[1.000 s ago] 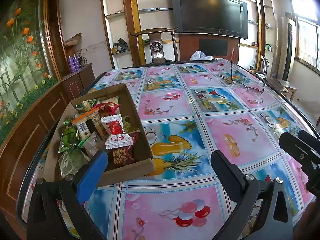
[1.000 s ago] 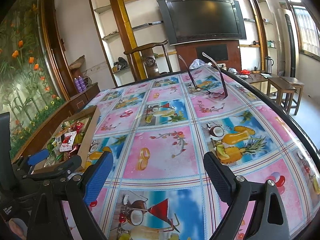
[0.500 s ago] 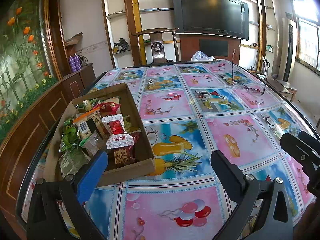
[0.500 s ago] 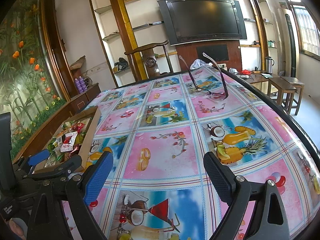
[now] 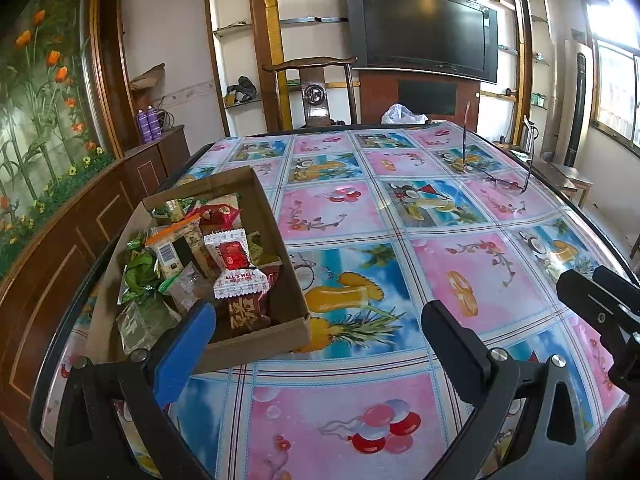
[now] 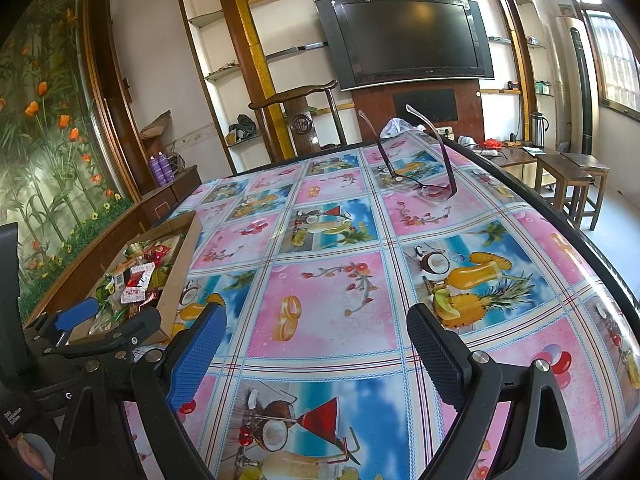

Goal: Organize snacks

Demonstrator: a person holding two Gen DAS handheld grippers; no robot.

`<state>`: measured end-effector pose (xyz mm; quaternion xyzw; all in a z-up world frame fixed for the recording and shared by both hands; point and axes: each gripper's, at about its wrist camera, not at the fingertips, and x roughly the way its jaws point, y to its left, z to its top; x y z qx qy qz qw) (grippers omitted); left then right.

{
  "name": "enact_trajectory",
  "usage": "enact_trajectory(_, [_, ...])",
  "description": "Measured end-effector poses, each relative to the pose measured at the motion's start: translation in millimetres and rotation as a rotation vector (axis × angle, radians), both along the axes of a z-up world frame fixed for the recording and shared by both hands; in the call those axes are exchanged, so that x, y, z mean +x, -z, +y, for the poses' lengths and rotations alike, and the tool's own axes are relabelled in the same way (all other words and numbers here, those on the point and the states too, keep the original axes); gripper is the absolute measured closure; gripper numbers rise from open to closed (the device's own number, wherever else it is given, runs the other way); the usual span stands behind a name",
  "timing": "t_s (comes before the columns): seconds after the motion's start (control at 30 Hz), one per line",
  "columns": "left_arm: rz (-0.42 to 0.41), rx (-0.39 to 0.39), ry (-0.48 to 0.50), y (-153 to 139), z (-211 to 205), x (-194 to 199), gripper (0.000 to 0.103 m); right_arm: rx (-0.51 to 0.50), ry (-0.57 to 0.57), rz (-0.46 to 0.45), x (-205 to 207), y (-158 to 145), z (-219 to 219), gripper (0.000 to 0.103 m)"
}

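The shallow brown cardboard box sits on the counter ahead and to the left of the left tongs, its near corner just beyond the blue left finger. It holds a loose pile of wrapped snacks: green foil packets on the left, an orange-and-white packet with a barcode in the middle, and a white-and-red sachet on top of a dark red packet near the front wall. The left tongs are spread wide and hold nothing.

Risks at the box:
- The packets overlap and lie tilted. A closing stroke on the top sachet probably catches a neighbour as well, or only pinches a crimped edge, which may then slip.
- The box looks light, with low walls. A finger striking the front wall is likely to push the whole box along the glossy patterned tablecloth, towards the counter edge on the left.
- Foil wrappers are slick and crush easily; excess clamping may damage the contents.

To the right, the right tongs are also spread wide and empty, over bare cloth, with the left tool close on their left side. Both tools reaching for the box together risk a collision.

Well ahead of the right tongs, a pair of thin-framed spectacles rests with temples raised. A wide sweep could knock them.
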<state>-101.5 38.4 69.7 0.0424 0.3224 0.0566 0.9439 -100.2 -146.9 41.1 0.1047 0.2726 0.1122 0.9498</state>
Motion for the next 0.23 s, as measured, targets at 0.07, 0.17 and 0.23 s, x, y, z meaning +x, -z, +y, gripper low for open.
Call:
enact_trajectory(0.07, [-0.005, -0.014, 0.011, -1.2, -2.8, 1.2, 0.0, 0.0, 0.0, 0.002, 0.2, 0.1, 0.0, 0.009])
enact_trajectory(0.17, [-0.005, -0.015, 0.01, -1.3, -1.5, 1.1, 0.0, -0.001, -0.001, 0.004, 0.9, -0.2, 0.6, 0.009])
enact_trajectory(0.23, [-0.006, -0.02, 0.009, -1.5, 0.5, 0.7, 0.0, -0.001, 0.0, 0.005, 0.8, -0.4, 0.7, 0.009])
